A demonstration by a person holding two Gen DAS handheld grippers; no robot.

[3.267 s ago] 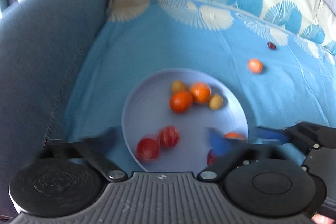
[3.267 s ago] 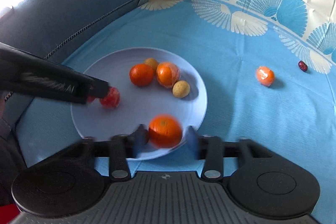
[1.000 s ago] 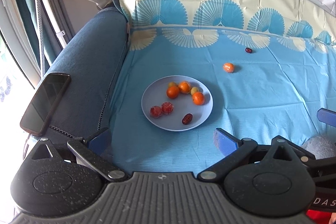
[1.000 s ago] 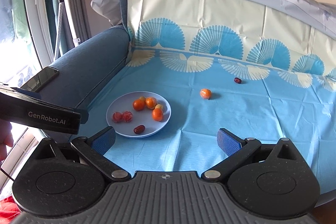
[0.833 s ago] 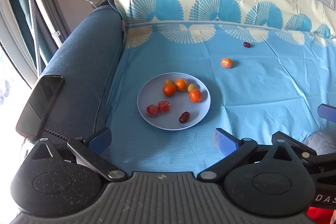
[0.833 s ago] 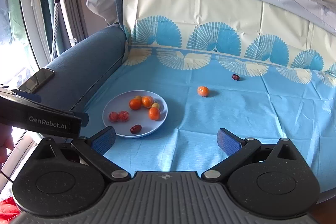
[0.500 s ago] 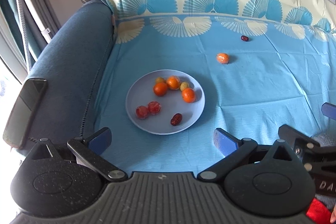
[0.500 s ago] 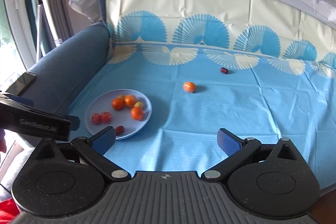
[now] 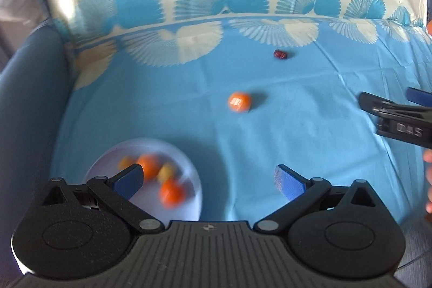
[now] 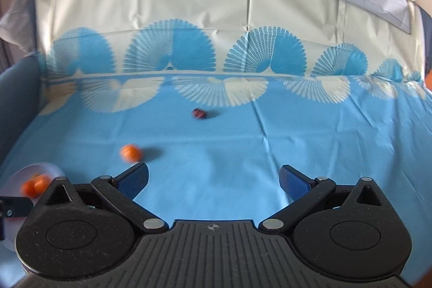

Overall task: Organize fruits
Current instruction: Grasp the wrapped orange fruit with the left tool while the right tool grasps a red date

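Left hand-held gripper hangs above the sofa seat w/ its blue pads spread wide, nothing between them. Its left pad overlaps the plate in view; contact can't be told. The plate sits near the seat's left edge, close to the blue armrest, and holds several blurred fruits: orange ones and smaller yellowish ones, all grouped on the plate's far half.

Right hand-held gripper also has its jaws spread apart, empty, aimed across the blue cloth covering the seat. In the left view it pokes in from the right edge, black body w/ white lettering.

Two fruits lie loose on the cloth, off the plate. A single orange fruit rests about mid-seat, well apart from the plate, toward the backrest side. A small dark red fruit lies further back, near the seat's rear edge where the fan-pattern border starts. In the right view the orange one sits just beyond the left pad, the dark red one further off, roughly centre. Both views are motion-blurred.
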